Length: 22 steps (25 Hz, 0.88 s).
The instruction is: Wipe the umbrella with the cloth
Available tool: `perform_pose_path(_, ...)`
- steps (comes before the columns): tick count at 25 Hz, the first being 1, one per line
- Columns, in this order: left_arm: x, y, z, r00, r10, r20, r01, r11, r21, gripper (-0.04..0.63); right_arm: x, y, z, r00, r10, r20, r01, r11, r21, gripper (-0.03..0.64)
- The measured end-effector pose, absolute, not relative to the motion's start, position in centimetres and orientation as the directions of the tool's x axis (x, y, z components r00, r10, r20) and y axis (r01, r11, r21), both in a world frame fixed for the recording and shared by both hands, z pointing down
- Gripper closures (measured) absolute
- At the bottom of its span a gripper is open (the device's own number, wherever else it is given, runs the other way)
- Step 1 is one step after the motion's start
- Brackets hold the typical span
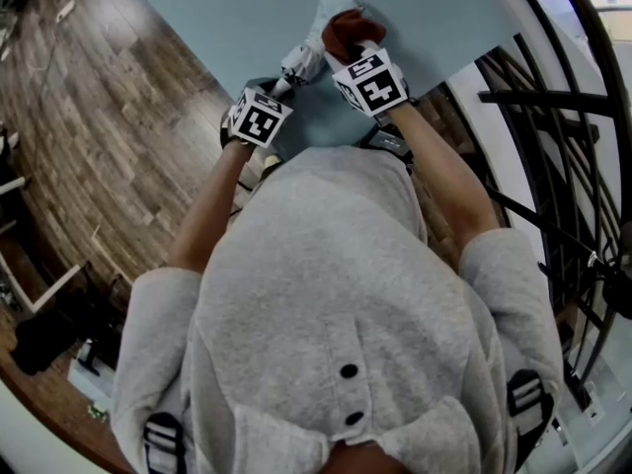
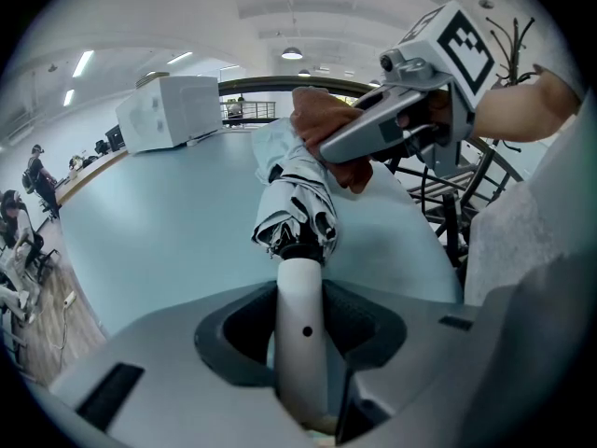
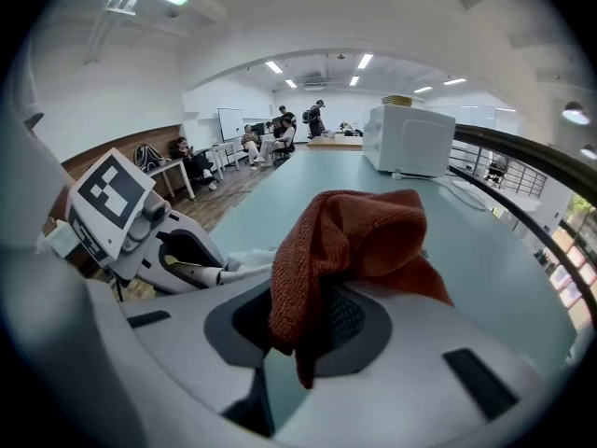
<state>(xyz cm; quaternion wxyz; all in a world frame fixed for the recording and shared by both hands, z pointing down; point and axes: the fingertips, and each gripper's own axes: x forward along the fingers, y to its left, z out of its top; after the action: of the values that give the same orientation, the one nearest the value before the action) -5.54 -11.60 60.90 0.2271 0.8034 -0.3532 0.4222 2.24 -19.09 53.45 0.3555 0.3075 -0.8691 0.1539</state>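
A folded white-and-black umbrella (image 2: 297, 203) lies out over the pale blue table (image 2: 159, 222). My left gripper (image 2: 300, 339) is shut on its white handle (image 2: 300, 315). In the head view the umbrella (image 1: 318, 30) points away from me, with the left gripper (image 1: 281, 85) behind it. A rust-red cloth (image 3: 359, 236) is bunched in my right gripper (image 3: 308, 329), which is shut on it. That cloth (image 2: 322, 124) rests on top of the umbrella's canopy, under the right gripper (image 2: 326, 147). The right gripper view shows the left gripper (image 3: 210, 271) low at the left.
A white box-shaped appliance (image 3: 410, 138) stands far back on the table. A dark metal rack (image 1: 538, 107) runs along the table's right side. Wooden floor (image 1: 89, 117) lies to the left. People sit at desks far off (image 3: 270, 138).
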Motion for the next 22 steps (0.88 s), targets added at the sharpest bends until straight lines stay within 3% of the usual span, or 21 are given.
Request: perform_pose_path(22, -5.5, -11.6, 60.7, 0.394, -0.387, 0.834, -0.764, -0.643, 0.062, 0.439, -6.5, -13.3, 53.1, -0.744, -0.16, 0.648, -0.473, 0.812, -0.342, 0.544)
